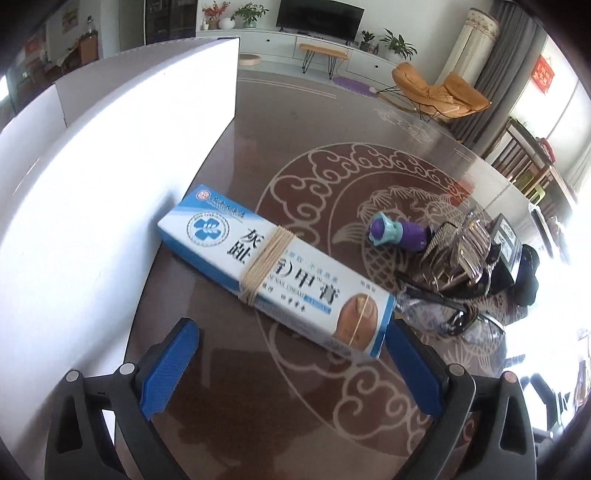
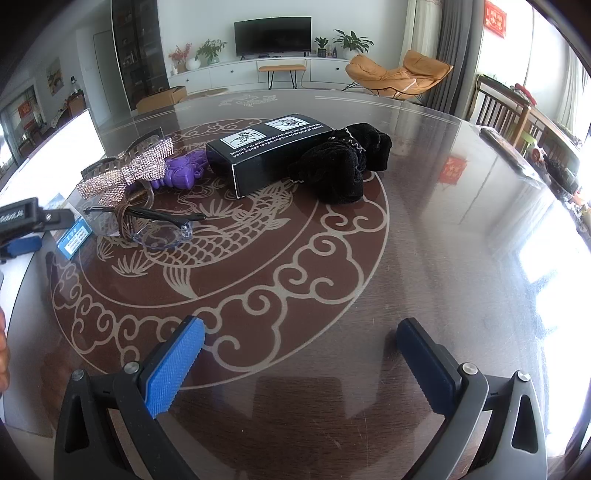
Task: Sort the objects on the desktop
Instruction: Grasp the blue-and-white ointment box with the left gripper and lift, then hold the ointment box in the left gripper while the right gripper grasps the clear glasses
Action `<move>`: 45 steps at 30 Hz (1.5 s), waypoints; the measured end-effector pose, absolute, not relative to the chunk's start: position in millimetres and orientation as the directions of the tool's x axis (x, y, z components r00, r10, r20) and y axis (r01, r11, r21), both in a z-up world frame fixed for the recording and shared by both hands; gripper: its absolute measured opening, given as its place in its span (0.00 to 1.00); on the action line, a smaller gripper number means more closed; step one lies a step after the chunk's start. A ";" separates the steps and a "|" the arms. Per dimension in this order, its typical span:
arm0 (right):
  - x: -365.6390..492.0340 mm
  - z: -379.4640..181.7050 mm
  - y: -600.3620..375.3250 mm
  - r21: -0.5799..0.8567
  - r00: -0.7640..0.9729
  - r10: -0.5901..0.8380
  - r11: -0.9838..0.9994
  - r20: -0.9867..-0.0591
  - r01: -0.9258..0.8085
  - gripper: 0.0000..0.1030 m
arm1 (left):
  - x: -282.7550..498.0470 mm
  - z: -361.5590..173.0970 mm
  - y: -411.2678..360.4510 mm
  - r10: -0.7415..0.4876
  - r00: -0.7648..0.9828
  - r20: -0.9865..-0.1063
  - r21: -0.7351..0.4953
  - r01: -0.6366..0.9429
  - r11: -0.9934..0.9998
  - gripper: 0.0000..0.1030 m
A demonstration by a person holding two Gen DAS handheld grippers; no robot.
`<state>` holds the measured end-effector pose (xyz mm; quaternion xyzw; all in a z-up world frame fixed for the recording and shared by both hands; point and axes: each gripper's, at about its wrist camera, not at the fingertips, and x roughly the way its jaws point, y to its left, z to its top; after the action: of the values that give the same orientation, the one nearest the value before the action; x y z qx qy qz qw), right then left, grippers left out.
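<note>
Left wrist view first: the left gripper (image 1: pixel 291 365) hangs low over the table (image 1: pixel 295 118), jaws spread wide with nothing between them. Just ahead lies the blue-and-white cream box (image 1: pixel 275 271), flat on the glass and bound round the middle with a rubber band (image 1: pixel 264 260). Its far end sits close against a tall white box (image 1: pixel 110 166); its near corner reaches toward the right-hand blue pad. To the right, a purple toy (image 1: pixel 400 232), a rhinestone hair clip (image 1: pixel 452 254) and clear glasses (image 1: pixel 448 319) huddle together. The tabletop is dark brown under glossy glass, inlaid with pale clouds and a fish. Behind, a TV (image 1: pixel 319 16), potted plants and an orange lounge chair (image 1: pixel 439 94).

Over to the right wrist view: the right gripper (image 2: pixel 301 360) is parted too, empty, poised over bare patterned glass well short of the objects. Further back, a black box (image 2: pixel 267 151) touches a black cloth pouch (image 2: pixel 341 166); left of them the purple toy (image 2: pixel 181 173), hair clip (image 2: pixel 127 177) and glasses (image 2: pixel 157 227). Daylight glares across the right side.
</note>
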<state>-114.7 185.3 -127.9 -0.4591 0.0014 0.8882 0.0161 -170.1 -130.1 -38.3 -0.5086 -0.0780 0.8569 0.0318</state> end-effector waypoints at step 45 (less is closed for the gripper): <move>-114.3 -127.9 184.3 -0.012 -0.577 0.026 -1.000 -0.816 -0.029 1.00 | -92.6 -36.1 -129.2 0.216 -0.579 -0.786 -0.128 -0.189 -0.974 0.75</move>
<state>-114.3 184.3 -127.9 -0.4594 0.0013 0.8881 0.0156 -92.6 -129.2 -36.1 -0.4444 -0.0153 0.8884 0.1137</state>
